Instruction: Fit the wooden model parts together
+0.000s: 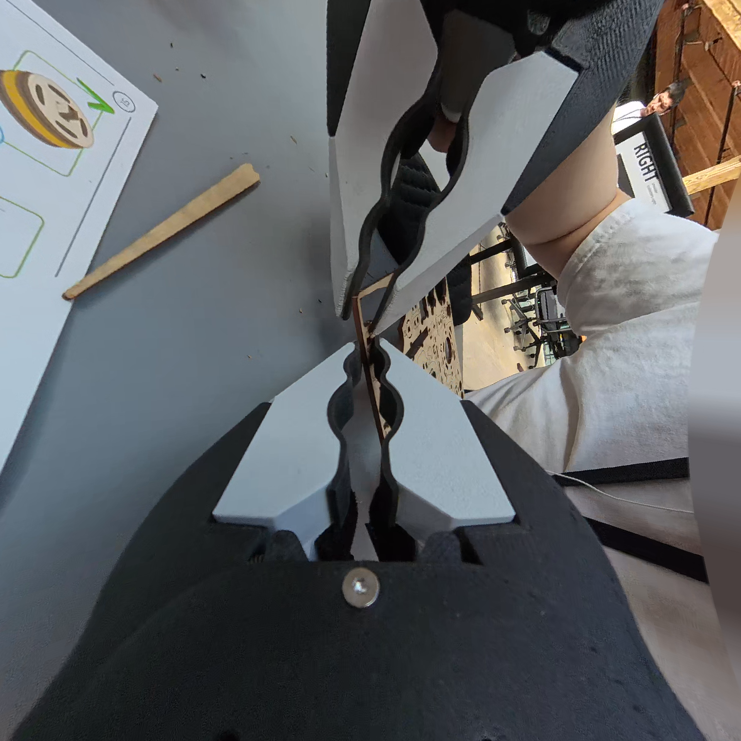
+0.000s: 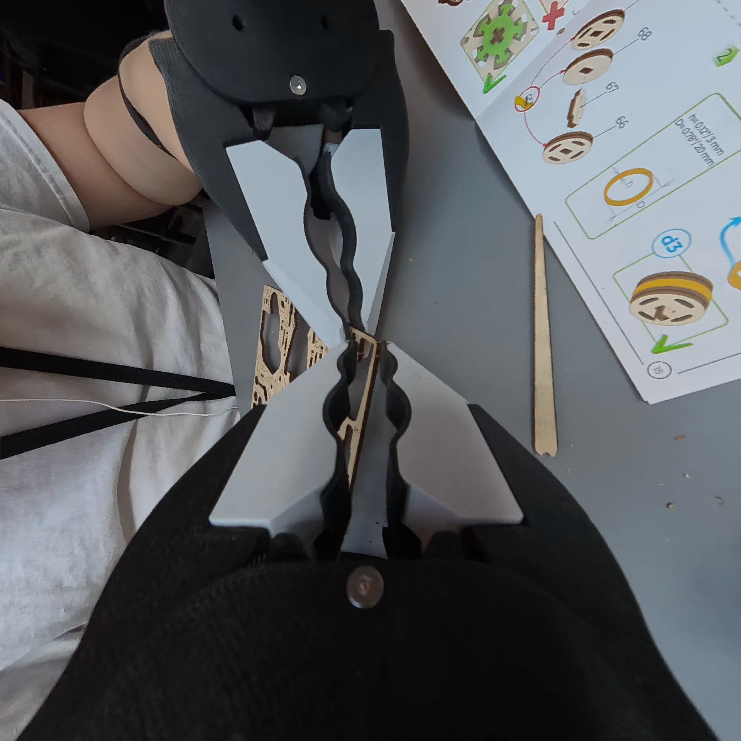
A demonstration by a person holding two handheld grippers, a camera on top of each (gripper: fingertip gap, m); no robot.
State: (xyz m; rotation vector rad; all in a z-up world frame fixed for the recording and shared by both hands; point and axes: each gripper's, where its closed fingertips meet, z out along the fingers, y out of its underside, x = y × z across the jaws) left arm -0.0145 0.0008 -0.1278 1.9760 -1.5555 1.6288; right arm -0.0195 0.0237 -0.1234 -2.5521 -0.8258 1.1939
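Most of the thin wooden sheet (image 1: 371,385) was hidden edge-on at frame centre, where the left gripper (image 1: 367,349) and right gripper (image 2: 363,353) both clenched it tip to tip, while a wooden stick (image 2: 543,341) lay apart on open grey table (image 1: 180,401).

Left wrist view: camera mounted behind the left tongs (image 1: 367,349), looking forward along them, down toward the grey tabletop (image 1: 180,381) and across to the opposing right tongs (image 1: 361,312), at very close range. Right wrist view: camera behind the right tongs (image 2: 367,349), facing the opposite way, toward the left tongs (image 2: 351,326) and the person's white shirt (image 2: 100,300). Shared between both views: the thin wooden sheet (image 1: 367,361) (image 2: 361,385) where the tips meet, the tapered wooden stick (image 1: 160,232) (image 2: 543,341), and the instruction sheet (image 1: 52,160) (image 2: 601,160) on the tabletop
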